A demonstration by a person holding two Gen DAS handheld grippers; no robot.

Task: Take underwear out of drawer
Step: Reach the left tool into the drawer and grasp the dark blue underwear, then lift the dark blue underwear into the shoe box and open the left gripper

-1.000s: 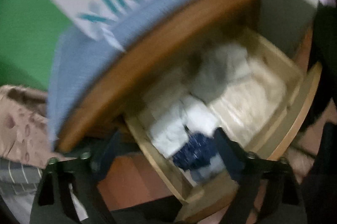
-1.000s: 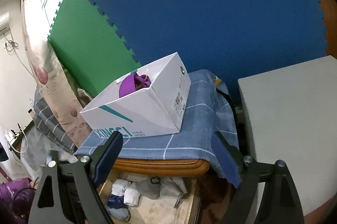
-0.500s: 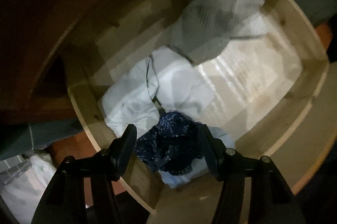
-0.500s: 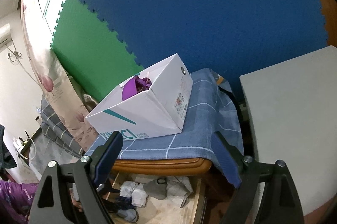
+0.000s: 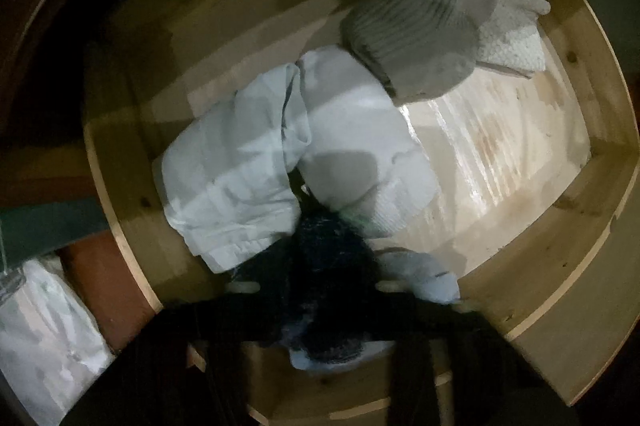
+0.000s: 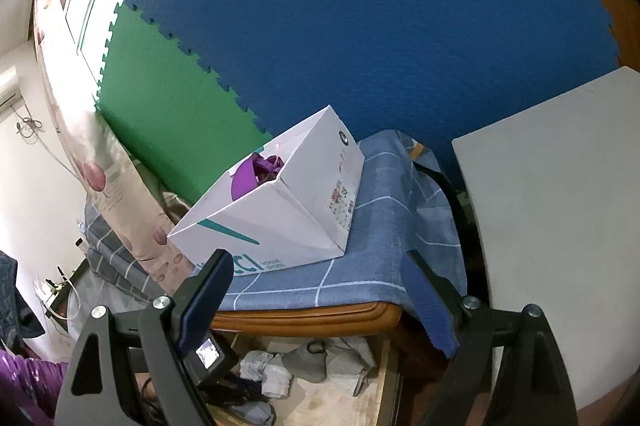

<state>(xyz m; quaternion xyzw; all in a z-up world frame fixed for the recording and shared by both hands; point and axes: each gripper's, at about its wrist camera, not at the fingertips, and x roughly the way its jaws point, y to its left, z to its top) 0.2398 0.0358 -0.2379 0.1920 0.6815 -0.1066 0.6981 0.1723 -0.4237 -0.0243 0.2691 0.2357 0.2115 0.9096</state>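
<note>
The wooden drawer [image 5: 560, 246] stands pulled out, and I look straight down into it in the left wrist view. A dark blue patterned piece of underwear [image 5: 324, 266] lies bunched at its near edge. My left gripper [image 5: 320, 290] points down into the drawer, its jaws closing to a tight pinch on that dark fabric; the fingers are in shadow. From the right wrist view, the left gripper's body [image 6: 208, 358] reaches into the drawer [image 6: 384, 378]. My right gripper [image 6: 316, 266] hangs open in front of the table, holding nothing.
Folded white garments [image 5: 232, 186], a grey knitted piece [image 5: 420, 26] and a light blue item [image 5: 424, 274] also lie in the drawer. On the blue checked cloth [image 6: 384, 226] above stands a white box [image 6: 280, 218]. A grey panel [image 6: 560, 206] rises at the right.
My left gripper dropped from above the table edge down into the drawer and its jaws closed around the dark blue underwear. The right gripper has stayed put, open.
</note>
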